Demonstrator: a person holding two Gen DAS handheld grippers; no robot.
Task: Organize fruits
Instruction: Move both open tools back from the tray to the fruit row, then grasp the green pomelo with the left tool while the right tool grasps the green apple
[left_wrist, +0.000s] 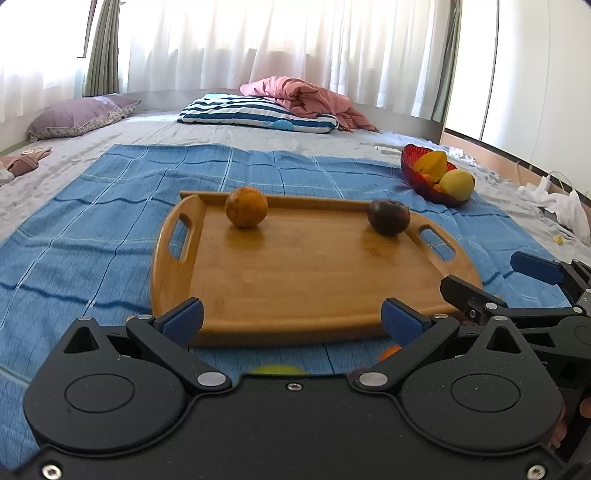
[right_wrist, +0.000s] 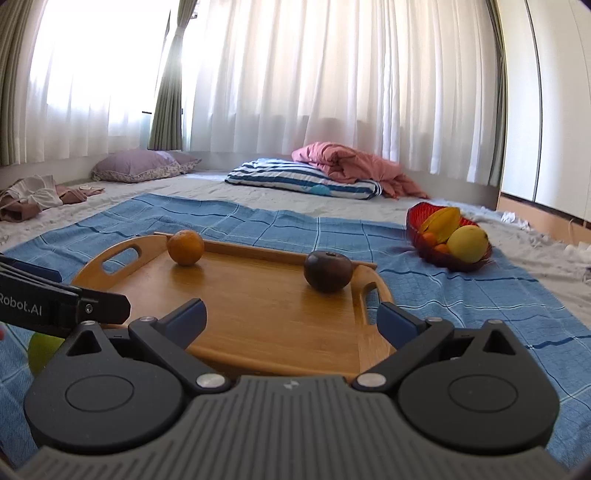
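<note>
Both grippers hang low over the near edge of a wooden tray (left_wrist: 295, 280), each with its blue-padded fingers spread wide and nothing between them: the left gripper (left_wrist: 291, 319) sits beside the right gripper (right_wrist: 291, 319). White lettering "Robot.AI" is readable on the left tool's side in the right wrist view. A green fruit (right_wrist: 42, 350) lies on the blue checked cloth (right_wrist: 461, 295) just under that tool. On the tray's far half rest an orange (left_wrist: 246, 206) at left and a dark purple fruit (left_wrist: 388, 217) at right, well apart. Farther right, off the tray, a red bowl (left_wrist: 413, 166) holds a starfruit (left_wrist: 434, 164), a yellow-green fruit (left_wrist: 457, 183) and small oranges. Beyond lie a striped pillow (left_wrist: 255, 114) and a pink blanket (left_wrist: 306, 96).
</note>
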